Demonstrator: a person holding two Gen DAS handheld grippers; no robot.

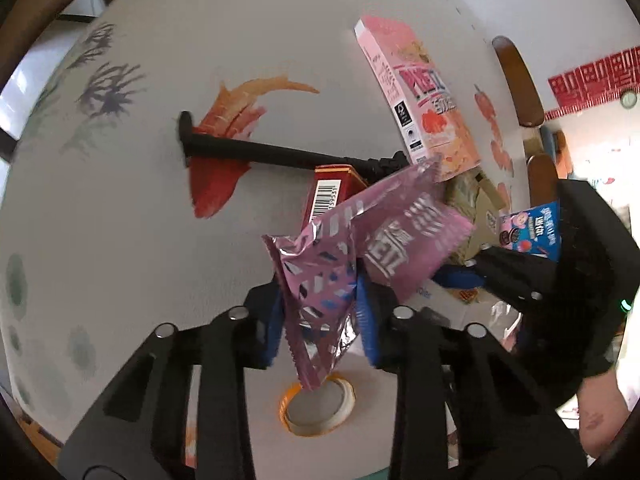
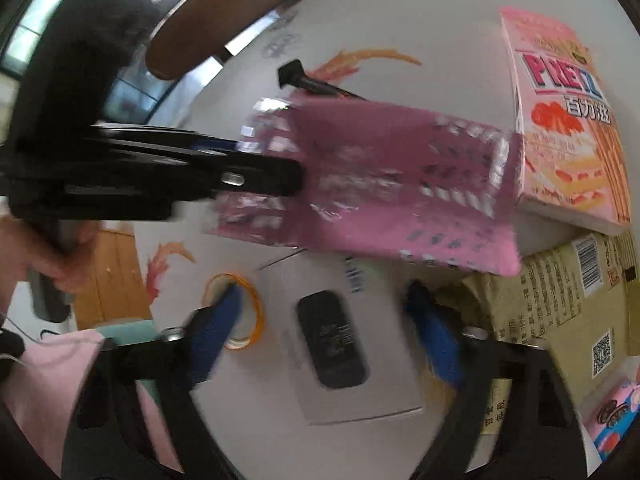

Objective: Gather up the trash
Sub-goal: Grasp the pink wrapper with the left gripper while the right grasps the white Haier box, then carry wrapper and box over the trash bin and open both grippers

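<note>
Working left to right: my left gripper (image 1: 320,320) is clamped on the purple foil wrapper (image 1: 360,248), which hangs lifted above the table (image 1: 120,220). Under it lies an orange-rimmed lid (image 1: 318,408). Behind stand a red box (image 1: 332,196) and a pink Pretz box (image 1: 420,96), both untouched. Further right, my right gripper (image 2: 320,332) stands with jaws apart and nothing between them, above a white box (image 2: 360,360) carrying a dark device (image 2: 332,340). A tan snack bag (image 2: 560,312) and a pink cookie pack (image 2: 612,416) remain. I judge collection barely begun: one wrapper in hand, most litter left, no bin visible.
</note>
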